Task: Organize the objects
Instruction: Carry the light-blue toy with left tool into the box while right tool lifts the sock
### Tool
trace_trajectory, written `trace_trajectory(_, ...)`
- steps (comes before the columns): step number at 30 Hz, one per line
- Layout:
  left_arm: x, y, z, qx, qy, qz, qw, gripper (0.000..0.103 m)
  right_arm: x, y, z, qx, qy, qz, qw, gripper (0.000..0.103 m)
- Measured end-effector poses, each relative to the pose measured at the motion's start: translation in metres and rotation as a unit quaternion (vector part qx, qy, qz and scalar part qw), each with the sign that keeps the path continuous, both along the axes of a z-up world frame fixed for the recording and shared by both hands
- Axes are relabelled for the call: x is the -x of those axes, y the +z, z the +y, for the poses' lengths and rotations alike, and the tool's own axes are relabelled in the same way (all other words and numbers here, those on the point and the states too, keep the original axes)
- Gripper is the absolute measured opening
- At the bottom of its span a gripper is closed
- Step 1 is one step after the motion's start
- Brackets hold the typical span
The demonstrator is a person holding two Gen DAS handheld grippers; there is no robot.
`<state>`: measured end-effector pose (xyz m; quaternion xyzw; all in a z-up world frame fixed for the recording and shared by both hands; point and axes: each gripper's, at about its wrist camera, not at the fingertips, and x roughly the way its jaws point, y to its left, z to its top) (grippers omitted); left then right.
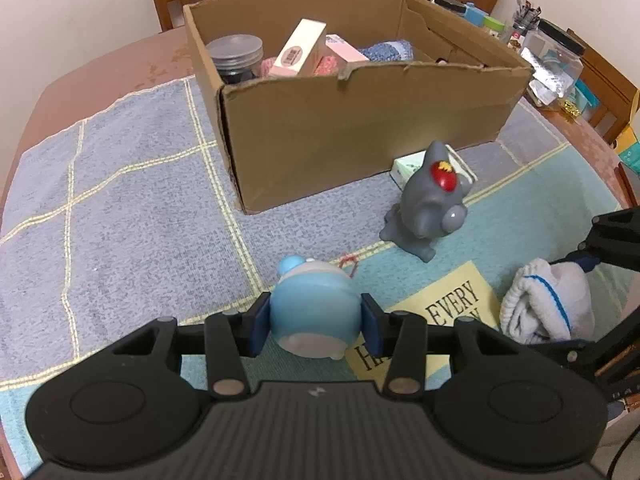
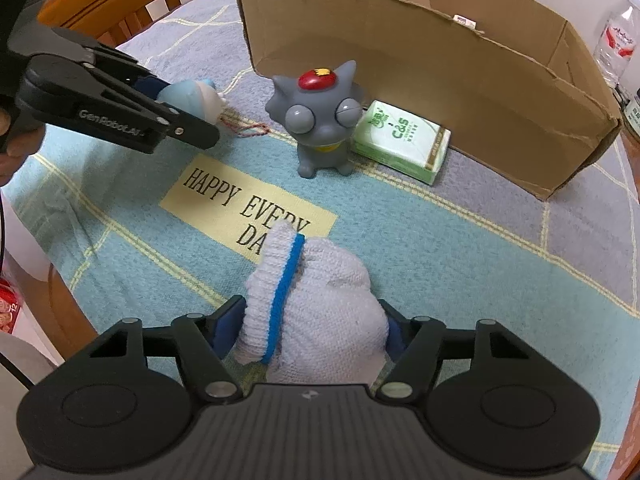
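Already a part of the work is done, as far as one can judge: the cardboard box (image 1: 360, 136) on the table holds a jar with a metal lid (image 1: 236, 54), a pink and white carton (image 1: 298, 48) and something knitted in blue (image 1: 386, 50). On the checked cloth (image 1: 120, 184) in front of the box four things are left to put away, if the box is indeed the place for them.

Two of these four are in hand now. The left gripper (image 1: 316, 324) is clamped on the blue round toy (image 1: 314, 308); its blue pads press on both sides of the toy, which sits low near the cloth (whether it is lifted or not, I cannot tell). The right gripper (image 2: 312, 332) has its jaws around the white knitted glove with a blue stripe (image 2: 320, 312). The glove fills the gap between them and bulges upward, so I judge that it is gripped, just beside the yellow label with the words HAPPY EVERY DAY (image 2: 224, 200).

Two things are untouched: the grey cat toy with big eyes (image 2: 316, 120), which stands upright, and the green tissue pack (image 2: 400, 140), which lies just beside it and close to the front wall of the box.

So, in my judgement, the task is about half done. What remains is to carry the toy and the glove into the box, and then the cat and the tissues.
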<state>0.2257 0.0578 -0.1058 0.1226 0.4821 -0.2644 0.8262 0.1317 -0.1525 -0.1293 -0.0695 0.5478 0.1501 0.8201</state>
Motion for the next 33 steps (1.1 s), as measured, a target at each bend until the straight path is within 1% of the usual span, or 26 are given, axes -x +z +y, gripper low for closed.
trace_trajectory(6, 0.003, 0.016, -0.002, 0.000, -0.003, 0.007, 1.0000, 0.045, -0.003, 0.012, -0.013, -0.003, 0.000, 0.001, 1.000, 0.073)
trace_trajectory(9, 0.005, 0.026, -0.006, -0.001, -0.018, 0.014, 0.9997, 0.045, -0.005, 0.019, -0.020, -0.006, -0.004, 0.000, 1.000, 0.073)
trace_trajectory(12, 0.009, 0.039, -0.012, -0.003, -0.033, 0.010, 0.9994, 0.045, -0.007, 0.030, -0.028, -0.007, -0.002, -0.012, 1.000, 0.073)
trace_trajectory(14, 0.009, 0.050, -0.015, 0.004, -0.039, 0.007, 0.9992, 0.045, -0.010, 0.040, -0.034, -0.009, -0.002, -0.019, 1.000, 0.073)
trace_trajectory(16, 0.007, 0.064, -0.019, 0.019, -0.047, 0.005, 0.9987, 0.045, -0.014, 0.051, -0.042, -0.013, -0.004, -0.027, 1.000, 0.073)
trace_trajectory(19, 0.001, 0.085, -0.028, 0.033, -0.057, -0.011, 0.9978, 0.045, -0.021, 0.068, -0.051, -0.020, -0.005, -0.042, 0.999, 0.073)
trace_trajectory(22, -0.008, 0.106, -0.040, 0.049, -0.072, -0.035, 0.9956, 0.045, -0.031, 0.084, -0.061, -0.026, -0.003, -0.051, 0.998, 0.073)
trace_trajectory(24, -0.015, 0.117, -0.047, 0.050, -0.081, -0.055, 0.9940, 0.045, -0.038, 0.092, -0.066, -0.023, -0.005, -0.057, 0.998, 0.073)
trace_trajectory(26, -0.020, 0.123, -0.052, 0.042, -0.086, -0.073, 0.9928, 0.046, -0.044, 0.095, -0.069, -0.018, -0.009, -0.064, 0.998, 0.073)
trace_trajectory(29, -0.021, 0.118, -0.047, 0.034, -0.085, -0.076, 0.9929, 0.048, -0.045, 0.098, -0.070, -0.016, -0.010, -0.072, 0.997, 0.073)
trace_trajectory(30, -0.021, 0.114, -0.044, 0.032, -0.083, -0.070, 0.9936, 0.053, -0.045, 0.098, -0.071, -0.018, -0.011, -0.072, 0.997, 0.073)
trace_trajectory(31, -0.020, 0.106, -0.041, 0.031, -0.081, -0.060, 0.9944, 0.068, -0.045, 0.098, -0.072, -0.021, -0.011, -0.071, 0.997, 0.073)
trace_trajectory(33, -0.015, 0.090, -0.035, 0.022, -0.076, -0.049, 0.9957, 0.082, -0.046, 0.095, -0.072, -0.022, -0.014, -0.066, 0.997, 0.073)
